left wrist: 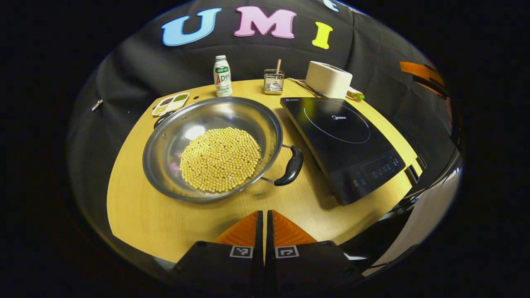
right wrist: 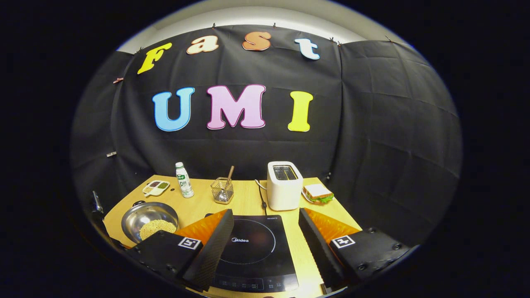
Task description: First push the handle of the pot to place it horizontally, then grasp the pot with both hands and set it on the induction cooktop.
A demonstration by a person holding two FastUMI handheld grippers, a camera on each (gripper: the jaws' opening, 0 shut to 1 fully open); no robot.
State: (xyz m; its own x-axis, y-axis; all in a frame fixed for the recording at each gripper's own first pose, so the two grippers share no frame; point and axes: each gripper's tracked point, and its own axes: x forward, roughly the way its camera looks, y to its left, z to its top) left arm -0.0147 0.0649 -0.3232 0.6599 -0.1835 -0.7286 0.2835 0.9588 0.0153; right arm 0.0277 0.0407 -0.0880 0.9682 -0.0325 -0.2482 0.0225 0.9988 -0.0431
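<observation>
A: Pot (left wrist: 213,147) located where?

B: On the wooden table (left wrist: 136,207), left of the induction cooktop (left wrist: 343,142), just beside it, not on it. In the left gripper view the bowl is seen heaped w/ pale yellow beans (left wrist: 220,159). One dark handle (left wrist: 291,165) is pointed toward the near right, at the cooktop's front corner; a 2nd handle is glimpsed at the far left rim, mostly hidden.

A: Left gripper (left wrist: 263,225) state?

B: Fingers brought together, barely a slit betw. them, nothing held. It's held above the table's near edge, in front of the pot, apart from it.

A: Right gripper (right wrist: 265,231)?

B: Spread wide, nothing betw. the fingers. In the right gripper view the cooktop is framed betw. them, its ring marking seen in the gap. Contact w/ the cooktop can't be told. The pot is seen at far left there, partly covered by the left-hand finger.

A: Other items?

B: Along the back: a divided dish (left wrist: 170,103) w/ small portions, a bottle (left wrist: 222,76), a wire holder (left wrist: 273,81) w/ a stick in it, a white toaster (right wrist: 284,185), a sandwich (right wrist: 317,193) on a plate beside the toaster.
</observation>
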